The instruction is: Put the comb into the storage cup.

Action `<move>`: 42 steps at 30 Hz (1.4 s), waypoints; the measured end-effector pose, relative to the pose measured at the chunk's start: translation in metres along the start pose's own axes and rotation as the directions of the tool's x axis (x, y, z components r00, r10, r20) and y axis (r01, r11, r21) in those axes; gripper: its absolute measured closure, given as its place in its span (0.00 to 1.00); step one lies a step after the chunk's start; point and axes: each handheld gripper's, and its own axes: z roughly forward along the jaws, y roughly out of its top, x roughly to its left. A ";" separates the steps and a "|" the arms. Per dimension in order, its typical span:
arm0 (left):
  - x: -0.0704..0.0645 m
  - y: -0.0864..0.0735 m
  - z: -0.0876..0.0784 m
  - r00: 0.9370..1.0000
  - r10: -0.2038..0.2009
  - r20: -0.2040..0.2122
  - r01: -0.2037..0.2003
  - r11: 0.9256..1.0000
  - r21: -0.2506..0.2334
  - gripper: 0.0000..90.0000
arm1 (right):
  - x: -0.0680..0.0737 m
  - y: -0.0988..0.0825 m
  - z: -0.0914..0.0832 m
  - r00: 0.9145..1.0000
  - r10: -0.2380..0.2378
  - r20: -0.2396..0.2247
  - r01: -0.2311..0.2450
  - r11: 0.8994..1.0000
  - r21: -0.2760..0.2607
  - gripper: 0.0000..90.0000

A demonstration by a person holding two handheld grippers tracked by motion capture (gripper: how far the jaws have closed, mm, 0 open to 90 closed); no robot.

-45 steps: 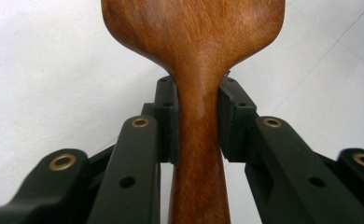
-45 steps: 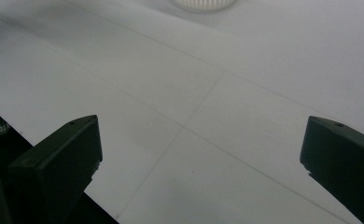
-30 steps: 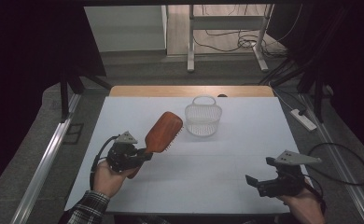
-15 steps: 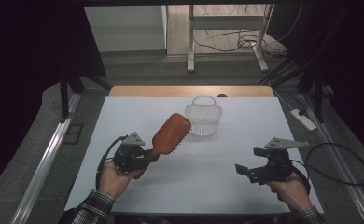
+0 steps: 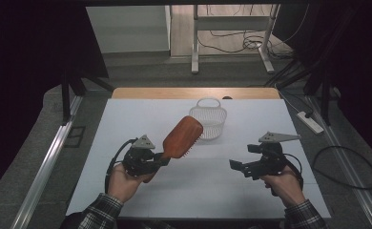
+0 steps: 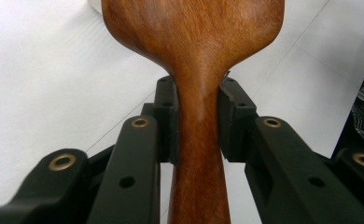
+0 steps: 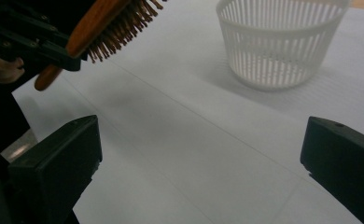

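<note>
High view: the left hand-held gripper [image 5: 161, 160] is clamping the handle of a wooden hairbrush [image 5: 181, 138] and holding it above the white tabletop [image 5: 141, 119]. The brush head is pointing up and away toward a white basket [image 5: 208, 119], which is standing near the far edge. The right hand-held gripper [image 5: 236, 167] is hovering over the tabletop, well apart from the brush.

Left gripper view: both black jaws are pressing on the narrow neck of the hairbrush [image 6: 194, 70], one on each side.

Right gripper view: the jaws are standing wide apart with nothing between them. The hairbrush [image 7: 110, 23], bristles down, is showing at upper left, the basket [image 7: 283, 42] at upper right.
</note>
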 end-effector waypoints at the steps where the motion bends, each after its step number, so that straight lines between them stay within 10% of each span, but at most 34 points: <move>1: 0.000 0.000 0.000 1.000 0.000 0.000 0.000 1.000 0.000 0.80 | 0.001 0.002 0.002 1.000 0.005 -0.011 -0.005 1.000 -0.005 0.00; 42: -0.014 0.012 0.010 0.998 0.037 0.046 -0.036 0.999 -0.021 0.80 | 0.018 0.047 0.070 0.976 0.153 -0.154 -0.151 0.988 0.025 0.00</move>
